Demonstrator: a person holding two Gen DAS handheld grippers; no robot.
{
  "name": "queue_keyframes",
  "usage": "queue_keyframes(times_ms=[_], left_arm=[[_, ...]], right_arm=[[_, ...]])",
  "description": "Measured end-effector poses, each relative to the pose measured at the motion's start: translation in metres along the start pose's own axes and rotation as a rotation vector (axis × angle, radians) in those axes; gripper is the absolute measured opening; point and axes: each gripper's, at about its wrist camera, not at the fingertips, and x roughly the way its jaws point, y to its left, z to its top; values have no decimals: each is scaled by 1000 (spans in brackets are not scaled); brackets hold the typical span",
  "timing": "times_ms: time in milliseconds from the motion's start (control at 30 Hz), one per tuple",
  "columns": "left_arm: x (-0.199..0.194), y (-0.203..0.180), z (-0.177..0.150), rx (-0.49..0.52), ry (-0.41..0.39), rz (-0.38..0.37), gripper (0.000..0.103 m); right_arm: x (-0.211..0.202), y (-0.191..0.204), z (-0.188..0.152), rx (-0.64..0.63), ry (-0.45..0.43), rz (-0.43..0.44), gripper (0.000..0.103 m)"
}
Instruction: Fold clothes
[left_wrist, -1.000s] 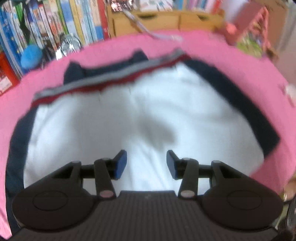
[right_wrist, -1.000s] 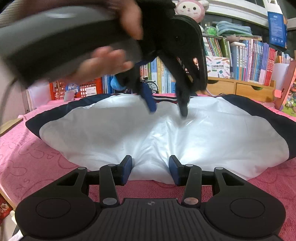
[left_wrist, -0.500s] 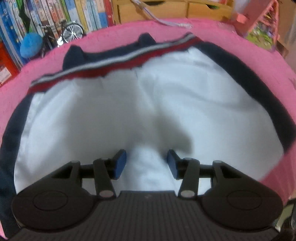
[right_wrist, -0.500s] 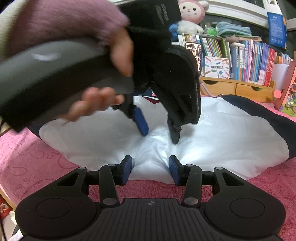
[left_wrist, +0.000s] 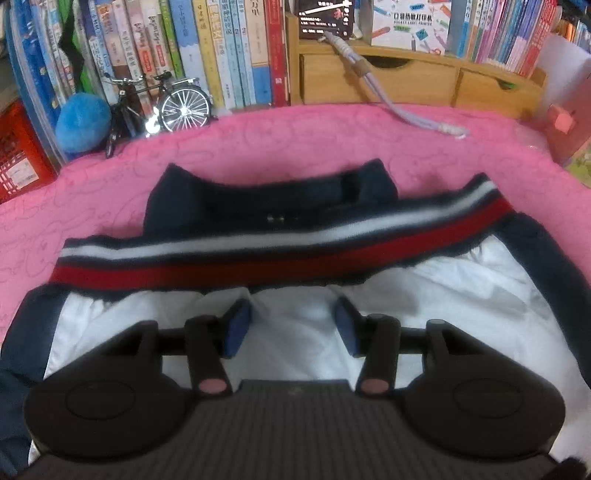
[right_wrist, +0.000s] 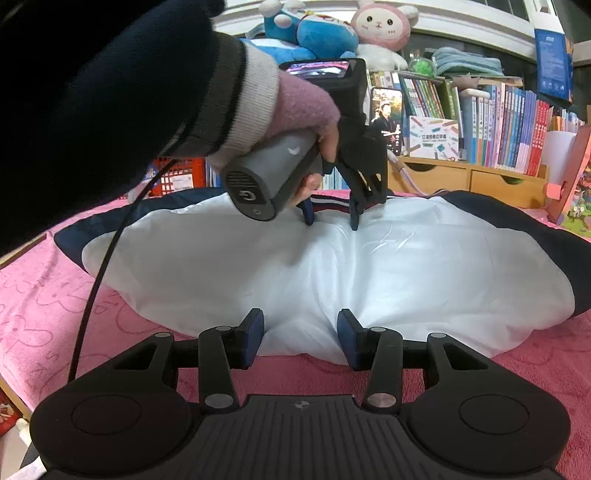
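One jacket lies crosswise, striped hem rearward

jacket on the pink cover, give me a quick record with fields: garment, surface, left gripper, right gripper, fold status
garment: white-lined navy jacket, inside up, striped hem at far side
surface: pink cover
left gripper: open, over lining near striped hem
right gripper: open, jaws either side of a lining bulge at near edge
fold status: no fold visible yet
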Motion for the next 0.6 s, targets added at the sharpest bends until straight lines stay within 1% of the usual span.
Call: queue_keyframes(times_ms=[33, 167, 300, 367, 400, 467, 533, 600], left_arm=[[-4, 3, -3, -14, 2, -13, 48], [-27, 6, -19, -12, 9, -63, 48], [-62, -2, -47, 54, 1, -108, 48], [-75, -10, -62, 91, 17, -117, 39], [-79, -13, -70, 112, 33, -122, 37], [-81, -20, -84, 142, 80, -142, 37], [-76, -24, -92, 144, 116, -141, 37], [-70, -26, -94, 155, 102, -110, 37]], right_arm=[[-1, 0, -1, 0, -1, 0, 45], [0, 0, 0, 2, -2, -1, 45], [1, -1, 2, 9, 1, -3, 45], [1, 0, 2, 10, 0, -6, 45], [1, 0, 2, 11, -1, -9, 45], [1, 0, 1, 12, -4, -13, 45], [1, 0, 1, 11, -4, -14, 45], [1, 0, 1, 10, -4, -14, 45]])
